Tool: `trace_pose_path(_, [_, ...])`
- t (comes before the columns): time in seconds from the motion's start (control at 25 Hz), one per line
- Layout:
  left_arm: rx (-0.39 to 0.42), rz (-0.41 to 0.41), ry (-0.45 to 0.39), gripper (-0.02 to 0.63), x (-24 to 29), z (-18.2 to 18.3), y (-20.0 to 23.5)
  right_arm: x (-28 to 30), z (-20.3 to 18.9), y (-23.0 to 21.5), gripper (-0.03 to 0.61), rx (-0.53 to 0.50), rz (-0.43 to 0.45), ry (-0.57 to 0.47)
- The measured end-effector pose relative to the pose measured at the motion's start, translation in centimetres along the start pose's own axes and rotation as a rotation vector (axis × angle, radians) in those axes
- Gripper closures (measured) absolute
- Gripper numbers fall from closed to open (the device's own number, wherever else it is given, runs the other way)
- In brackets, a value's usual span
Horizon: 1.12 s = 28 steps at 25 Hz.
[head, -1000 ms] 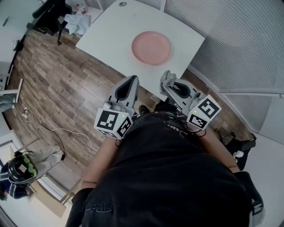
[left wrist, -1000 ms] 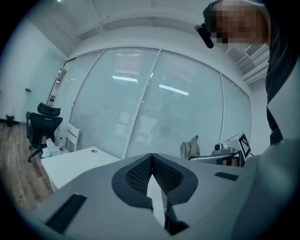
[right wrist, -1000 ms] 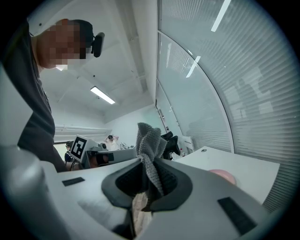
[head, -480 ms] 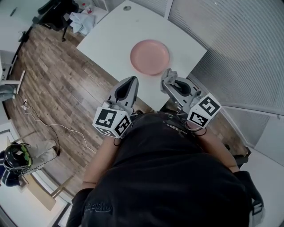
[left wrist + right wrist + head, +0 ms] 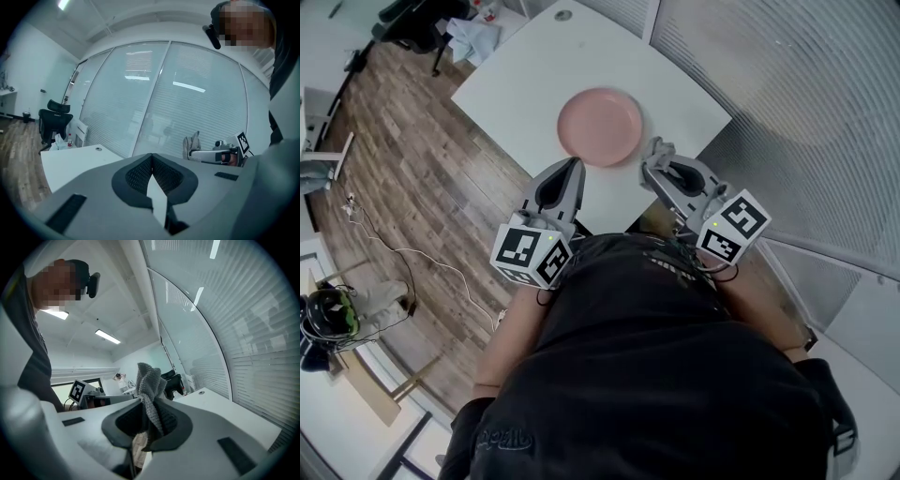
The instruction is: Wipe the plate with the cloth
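A round pink plate lies on the white table, near its front edge. My left gripper hovers over the table's front edge just left of the plate, shut with nothing in it; in the left gripper view its jaws meet in a closed seam. My right gripper is just right of the plate, shut on a grey knitted cloth that stands up bunched from its jaws. The cloth also shows in the left gripper view. Neither gripper touches the plate.
A glass wall with blinds runs close along the table's right side. A black office chair and a pale cloth bundle are past the far left corner. Wooden floor with a cable lies to the left.
Both grippers have moved forward toward the table, and the plate now lies closer to their tips. The right gripper still holds the cloth.
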State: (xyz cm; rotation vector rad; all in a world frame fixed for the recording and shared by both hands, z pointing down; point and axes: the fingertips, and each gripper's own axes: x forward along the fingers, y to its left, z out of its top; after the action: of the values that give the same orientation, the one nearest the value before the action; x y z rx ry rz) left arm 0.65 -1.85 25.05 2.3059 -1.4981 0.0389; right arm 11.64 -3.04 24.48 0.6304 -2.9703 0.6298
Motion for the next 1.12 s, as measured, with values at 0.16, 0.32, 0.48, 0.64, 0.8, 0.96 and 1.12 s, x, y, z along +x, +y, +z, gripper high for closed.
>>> trace_pose_path(0.16, [-0.007,0.050,-0.007,0.597,0.3,0.7,1.0,0.1,-0.1,-1.1,0.537,0.037,0.014,0.010])
trace_pose_path(0.32, [-0.012,0.084,-0.005,0.597,0.7,0.6,2.5,1.1,-0.4,-2.3,0.537,0.074,0.014,0.009])
trace_pose_path(0.48, [-0.024,0.093,0.014,0.597,1.7,0.4,4.2,2.0,-0.7,-3.1,0.537,0.086,0.001,0.023])
trace_pose_path(0.64, [-0.039,0.086,0.042,0.597,2.6,0.4,5.0,2.6,-1.1,-4.7,0.538,0.126,-0.040,0.059])
trace_pose_path(0.8, [-0.059,0.076,0.082,0.597,3.1,-0.7,6.0,3.8,-1.8,-5.7,0.538,0.141,-0.072,0.074])
trace_pose_path(0.96, [-0.080,0.076,0.112,0.595,4.5,-1.0,7.9,5.5,-2.0,-7.3,0.538,0.156,-0.086,0.107])
trace_pose_path(1.12, [-0.112,0.086,0.144,0.595,5.4,-1.9,10.3,7.7,-3.5,-8.8,0.538,0.179,-0.100,0.173])
